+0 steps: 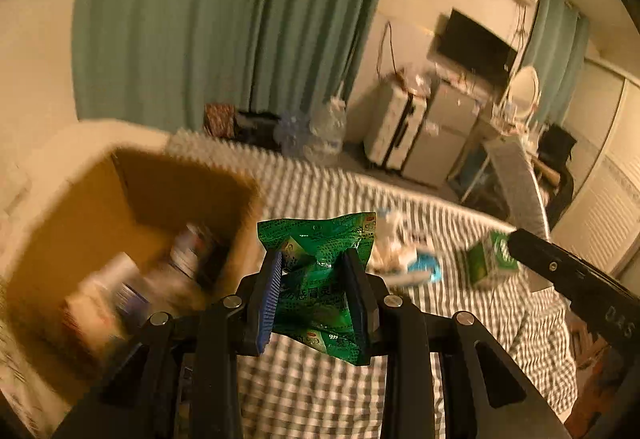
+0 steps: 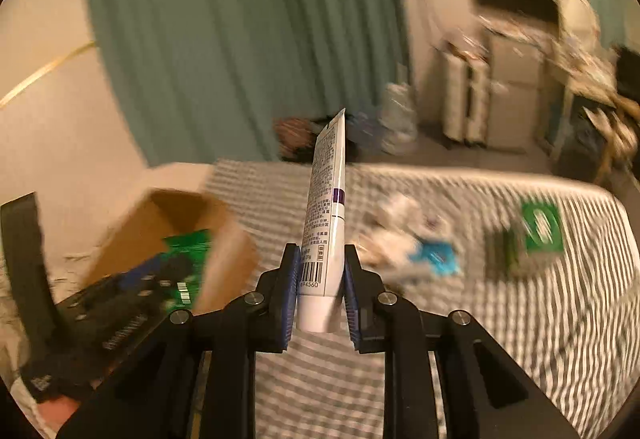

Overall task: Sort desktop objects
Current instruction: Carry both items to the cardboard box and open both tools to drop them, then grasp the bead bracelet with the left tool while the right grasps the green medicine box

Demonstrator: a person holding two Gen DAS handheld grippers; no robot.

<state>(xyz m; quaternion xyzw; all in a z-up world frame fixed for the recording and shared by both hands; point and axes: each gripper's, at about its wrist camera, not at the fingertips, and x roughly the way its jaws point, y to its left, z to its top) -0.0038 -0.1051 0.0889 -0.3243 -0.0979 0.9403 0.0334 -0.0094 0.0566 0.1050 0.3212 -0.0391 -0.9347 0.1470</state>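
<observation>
One green sachet (image 1: 320, 279), one white tube (image 2: 326, 215), one cardboard box (image 1: 132, 207), one green carton (image 1: 494, 259) (contents of the box too blurred to count).

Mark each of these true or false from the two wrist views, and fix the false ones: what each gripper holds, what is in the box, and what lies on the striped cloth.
1. The left gripper holds a green foil packet. True.
2. The right gripper is empty. False: its fingers are shut on a white tube, flat crimped end pointing up.
3. The cardboard box already has items inside. True, though they are too blurred to name.
4. A green carton lies on the striped cloth. True.
5. The green foil packet lies flat on the cloth. False: it is held up between the fingers, beside the box.
</observation>
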